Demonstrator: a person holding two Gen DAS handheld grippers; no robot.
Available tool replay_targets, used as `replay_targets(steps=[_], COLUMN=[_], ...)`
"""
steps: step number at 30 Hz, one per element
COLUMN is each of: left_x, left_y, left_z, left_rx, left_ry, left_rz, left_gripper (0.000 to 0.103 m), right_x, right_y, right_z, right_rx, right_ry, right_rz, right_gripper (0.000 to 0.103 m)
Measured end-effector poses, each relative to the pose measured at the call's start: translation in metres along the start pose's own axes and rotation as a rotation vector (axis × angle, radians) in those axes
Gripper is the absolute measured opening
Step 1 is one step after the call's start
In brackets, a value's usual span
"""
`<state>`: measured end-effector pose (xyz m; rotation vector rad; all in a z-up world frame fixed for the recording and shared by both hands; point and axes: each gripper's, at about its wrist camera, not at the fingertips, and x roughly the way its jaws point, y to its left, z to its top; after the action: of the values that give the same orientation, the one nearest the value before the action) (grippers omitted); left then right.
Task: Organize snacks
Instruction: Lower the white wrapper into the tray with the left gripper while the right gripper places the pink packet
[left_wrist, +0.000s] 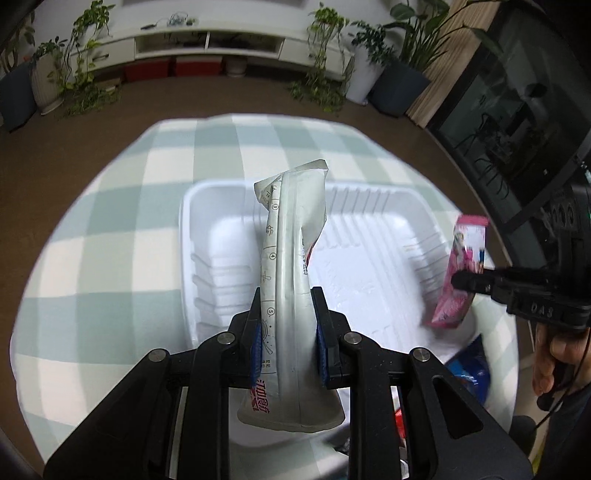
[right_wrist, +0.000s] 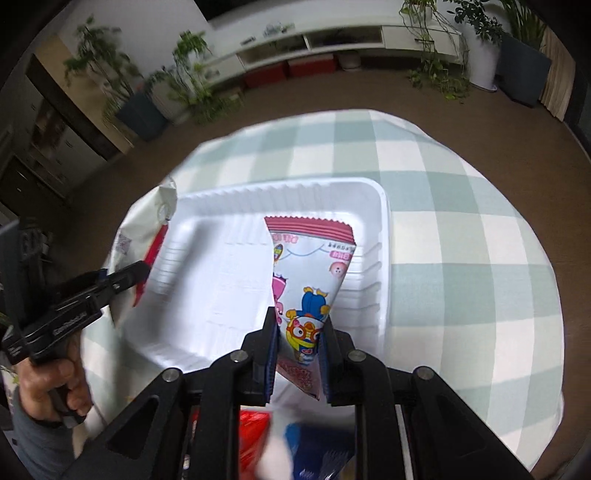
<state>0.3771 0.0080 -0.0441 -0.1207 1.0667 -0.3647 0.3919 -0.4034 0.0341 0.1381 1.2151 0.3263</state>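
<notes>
Left wrist view, your left gripper (left_wrist: 286, 325): fingers clamped tight on a tall white plastic snack pouch with printed numbered steps (left_wrist: 291, 266), pinching it near its lower half so it stands up in front of the lens.
Pouch position: held up over the near edge of the white ribbed foam tray (left_wrist: 369, 236), top corner folded over.
Tray: sits on the green-and-white checked table (left_wrist: 122, 229), nothing lying inside that you can see from here.
Off to the right: your right gripper (left_wrist: 465, 282) comes in from the side, fingers closed on a pink cartoon snack packet (left_wrist: 460, 273) hanging at the tray's right edge.
Bottom right: a blue packet (left_wrist: 471, 365), blurry, near the table edge.
Right wrist view, your right gripper (right_wrist: 299, 339): fingers squeezed on that pink cartoon packet (right_wrist: 310, 280), gripping its lower end, the sealed pink top pointing away over the tray (right_wrist: 221, 280).
Left side of this view: left gripper (right_wrist: 142, 271) holding the white pouch (right_wrist: 144, 225) at the tray's left rim.
Under the fingers: red and blue wrappers (right_wrist: 255, 435), too blurred to read.
</notes>
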Motion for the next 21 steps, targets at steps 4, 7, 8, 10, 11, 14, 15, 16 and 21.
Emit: replay_targets(steps=[4, 7, 8, 10, 11, 14, 15, 16, 21], left_x=[0.016, 0.019, 0.019, 0.019, 0.019, 0.020, 0.021, 0.019, 0.012], left_y=[0.008, 0.007, 0.005, 0.005, 0.004, 0.003, 0.004, 0.003, 0.001], left_z=[-0.011, -0.018, -0.021, -0.025, -0.026, -0.027, -0.027, -0.028, -0.022], left_rx=[-0.012, -0.002, 0.002, -0.004, -0.004, 0.007, 0.000, -0.004, -0.009], left_ry=[0.029, 0.038, 0.038, 0.037, 0.034, 0.033, 0.032, 0.030, -0.004], left_rz=[0.019, 0.044, 0.052, 0.056, 0.057, 0.053, 0.051, 0.049, 0.045], left_gripper=[0.020, 0.020, 0.020, 0.020, 0.020, 0.022, 0.022, 0.022, 0.024], right_x=[0.018, 0.027, 0.029, 0.035, 0.036, 0.038, 0.038, 0.039, 0.030], right_y=[-0.004, -0.003, -0.002, -0.002, -0.001, -0.001, 0.000, 0.000, 0.004], right_z=[0.003, 0.004, 0.004, 0.006, 0.006, 0.005, 0.004, 0.004, 0.002], right_rx=[0.005, -0.013, -0.022, -0.030, -0.031, -0.045, -0.047, -0.046, -0.042], right_ry=[0.022, 0.026, 0.027, 0.019, 0.016, 0.009, 0.006, 0.004, -0.026], right_rz=[-0.036, -0.064, -0.078, -0.093, -0.092, -0.103, -0.101, -0.096, -0.066], right_gripper=[0.021, 0.021, 0.021, 0.021, 0.022, 0.023, 0.025, 0.028, 0.047])
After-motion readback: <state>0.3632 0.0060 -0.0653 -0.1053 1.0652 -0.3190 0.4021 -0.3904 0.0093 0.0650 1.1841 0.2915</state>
